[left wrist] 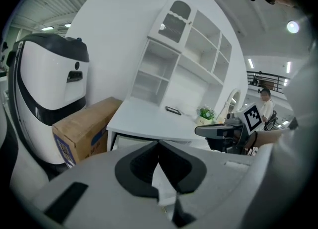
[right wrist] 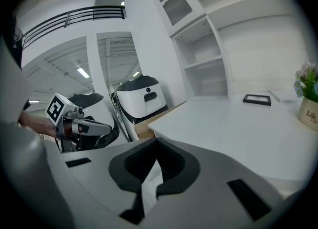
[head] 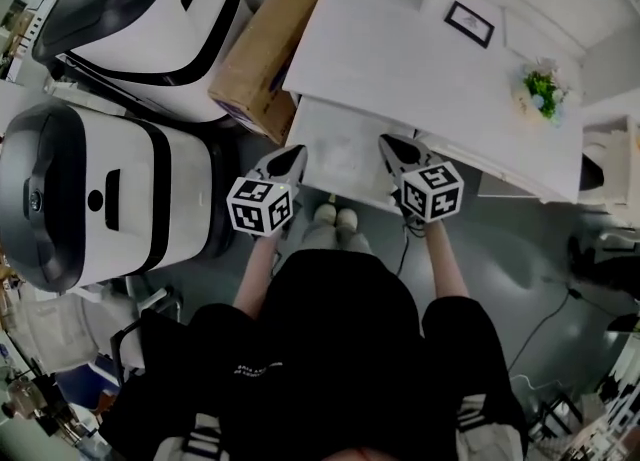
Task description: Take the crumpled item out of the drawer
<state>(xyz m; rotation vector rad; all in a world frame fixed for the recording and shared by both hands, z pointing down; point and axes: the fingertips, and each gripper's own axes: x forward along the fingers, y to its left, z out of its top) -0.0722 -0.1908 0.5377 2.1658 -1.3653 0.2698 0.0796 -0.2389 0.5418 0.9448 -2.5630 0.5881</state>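
A white desk [head: 400,59] is standing in a workshop, and its one drawer [head: 340,144] is seemingly sticking out toward the person, long axis running 9 to 3. Two grippers, left gripper [head: 292,159] and right gripper [head: 392,147], are hovering over its near edge, both closed and empty. The drawer is lying at 12 o'clock from both, equally near. The crumpled item is not showing clearly inside.

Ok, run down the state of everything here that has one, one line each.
left gripper: shut, nothing held
right gripper: shut, nothing held
drawer: pulled open from under the desk; contents unclear
cardboard box: closed, beside the desk
picture frame: lying flat on the desk
potted plant: upright on the desk
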